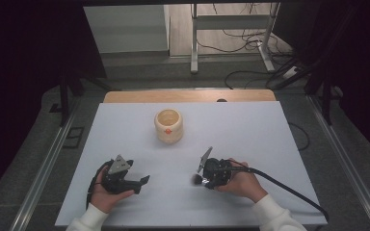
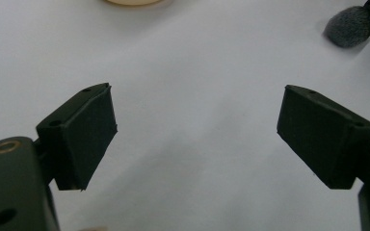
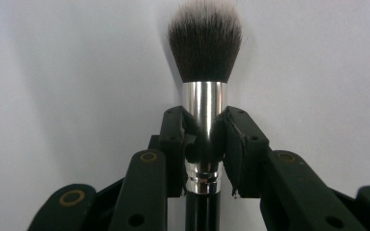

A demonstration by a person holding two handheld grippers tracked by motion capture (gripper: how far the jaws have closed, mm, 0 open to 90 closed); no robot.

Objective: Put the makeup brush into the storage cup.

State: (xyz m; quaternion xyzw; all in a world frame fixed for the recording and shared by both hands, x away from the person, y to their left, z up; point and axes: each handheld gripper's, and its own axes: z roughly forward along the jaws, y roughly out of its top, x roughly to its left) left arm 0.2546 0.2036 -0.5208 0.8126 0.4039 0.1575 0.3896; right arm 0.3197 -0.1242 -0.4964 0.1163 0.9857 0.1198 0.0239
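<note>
Nearest the person, the right gripper [image 1: 206, 180] is held low over the desk [image 1: 250, 139], its jaws clamped on the shiny metal collar of a makeup brush [image 3: 204, 91]; in the right gripper view the pads are seen pressed against both sides of that smooth cylindrical collar, with the black handle running down between them and the soft, domed tuft of dark, pale-tipped bristles pointing away over bare surface. In the high view the brush tuft is seen near the desk's middle, well apart from every edge. The left gripper [image 1: 142, 182] is held level with it on the other side, its jaws spread wide with nothing between the matte black, blocky pads [image 2: 89, 134]; an open stretch of the smooth, pale desk is left between the two grippers. Farther off, a round cream-coloured pot [image 1: 168, 125] with an open top and a small orange mark on its wall is set well apart from both grippers, with a bare wooden strip seen along the far edge.
</note>
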